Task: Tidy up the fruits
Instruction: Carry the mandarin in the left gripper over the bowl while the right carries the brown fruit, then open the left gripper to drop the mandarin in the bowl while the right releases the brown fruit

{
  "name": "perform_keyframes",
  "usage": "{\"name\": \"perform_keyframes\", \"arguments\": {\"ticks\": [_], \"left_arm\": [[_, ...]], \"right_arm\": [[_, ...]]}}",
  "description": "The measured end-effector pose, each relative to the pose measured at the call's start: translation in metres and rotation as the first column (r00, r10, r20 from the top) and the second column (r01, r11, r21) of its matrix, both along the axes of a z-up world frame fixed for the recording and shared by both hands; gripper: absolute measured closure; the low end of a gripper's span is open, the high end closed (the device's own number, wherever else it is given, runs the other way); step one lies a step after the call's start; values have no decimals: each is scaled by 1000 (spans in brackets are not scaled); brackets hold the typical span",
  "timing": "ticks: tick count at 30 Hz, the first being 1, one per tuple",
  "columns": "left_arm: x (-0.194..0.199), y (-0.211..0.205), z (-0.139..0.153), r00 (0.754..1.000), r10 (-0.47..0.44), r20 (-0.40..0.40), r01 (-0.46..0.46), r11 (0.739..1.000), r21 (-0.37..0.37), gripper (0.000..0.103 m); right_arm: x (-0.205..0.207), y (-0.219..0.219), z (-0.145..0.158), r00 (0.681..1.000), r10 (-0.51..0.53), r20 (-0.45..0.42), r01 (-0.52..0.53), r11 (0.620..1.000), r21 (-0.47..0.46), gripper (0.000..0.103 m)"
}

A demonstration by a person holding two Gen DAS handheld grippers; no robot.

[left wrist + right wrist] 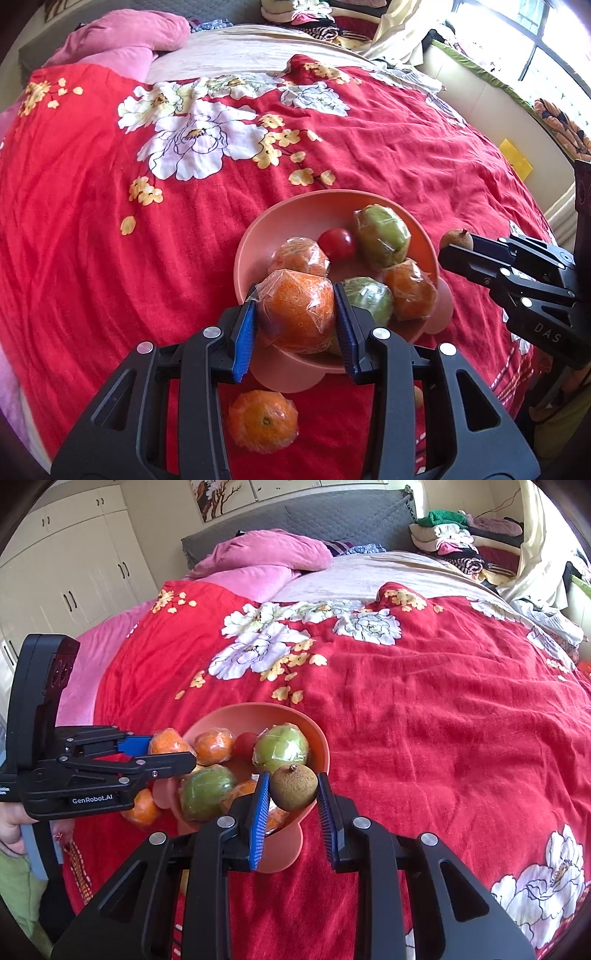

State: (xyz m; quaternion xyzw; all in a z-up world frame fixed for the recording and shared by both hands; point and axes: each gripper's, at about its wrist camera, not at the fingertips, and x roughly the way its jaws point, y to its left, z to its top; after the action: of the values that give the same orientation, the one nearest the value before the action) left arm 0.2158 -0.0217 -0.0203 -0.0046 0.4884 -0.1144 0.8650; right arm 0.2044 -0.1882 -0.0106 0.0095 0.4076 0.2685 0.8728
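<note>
Left wrist view: one film-wrapped orange (263, 421) is seen lying on the red floral bedspread (74, 221), and a second wrapped orange (297, 310) is clamped in the left gripper (295, 314) above the pink bowl (291, 214). Two oranges, two green fruits and one red tomato (337, 243) are counted inside. One rough brown fruit (294, 787) is gripped by the right gripper (293, 794); "GenRobot.AI" is read on the left gripper.

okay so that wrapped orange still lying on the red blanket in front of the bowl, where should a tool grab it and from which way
Grip the loose orange across its widest middle, coming straight down from above. It lies apart from the pink bowl on the soft blanket, stem end up, so both sides look free. Squeeze the fruit itself; the plastic wrap looks slippery.
</note>
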Motion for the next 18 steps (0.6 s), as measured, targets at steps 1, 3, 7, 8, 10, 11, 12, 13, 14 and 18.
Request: {"name": "perform_keyframes", "arguments": {"ticks": [1, 3, 7, 8, 10, 11, 12, 13, 14, 18], "left_arm": [[1, 1, -1, 1000, 1, -2, -1, 1000, 1, 73], [2, 2, -3, 1000, 3, -3, -3, 1000, -3, 72], [4, 4, -3, 1000, 7, -3, -7, 1000, -11, 72], [5, 4, -4, 1000, 8, -3, -8, 1000, -14, 72], [6, 4, -4, 1000, 8, -3, -8, 1000, -16, 72], [6, 4, -4, 1000, 6, -2, -7, 1000, -14, 72], [6, 4, -4, 1000, 6, -2, -6, 1000, -15, 72], [6, 4, -4, 1000, 5, -3, -5, 1000, -14, 72], [6, 4, -3, 1000, 4, -1, -4, 1000, -15, 72], [8, 3, -4, 1000, 3, -1, -3, 1000, -22, 72]], "right_arm": [[1, 1, -2, 1000, 2, -2, -2, 1000, -3, 79], [3, 4, -5, 1000, 8, -8, -8, 1000, -8, 79], [5, 10, -8, 1000, 14, -17, -14, 1000, -19, 78], [4, 10, -8, 1000, 11, -16, -11, 1000, -21, 78], [5, 10, -7, 1000, 8, -11, -8, 1000, -15, 77], [5, 9, -6, 1000, 4, -8, -4, 1000, -15, 77], [4, 9, -5, 1000, 0, -5, 0, 1000, -13, 71], [3, 7, -4, 1000, -5, -4, 5, 1000, -8, 69], [3, 6, -3, 1000, -10, -4, 9, 1000, -5, 66], [-3, -1, 2, 1000, -26, -1, 26, 1000, 11, 61]]}}
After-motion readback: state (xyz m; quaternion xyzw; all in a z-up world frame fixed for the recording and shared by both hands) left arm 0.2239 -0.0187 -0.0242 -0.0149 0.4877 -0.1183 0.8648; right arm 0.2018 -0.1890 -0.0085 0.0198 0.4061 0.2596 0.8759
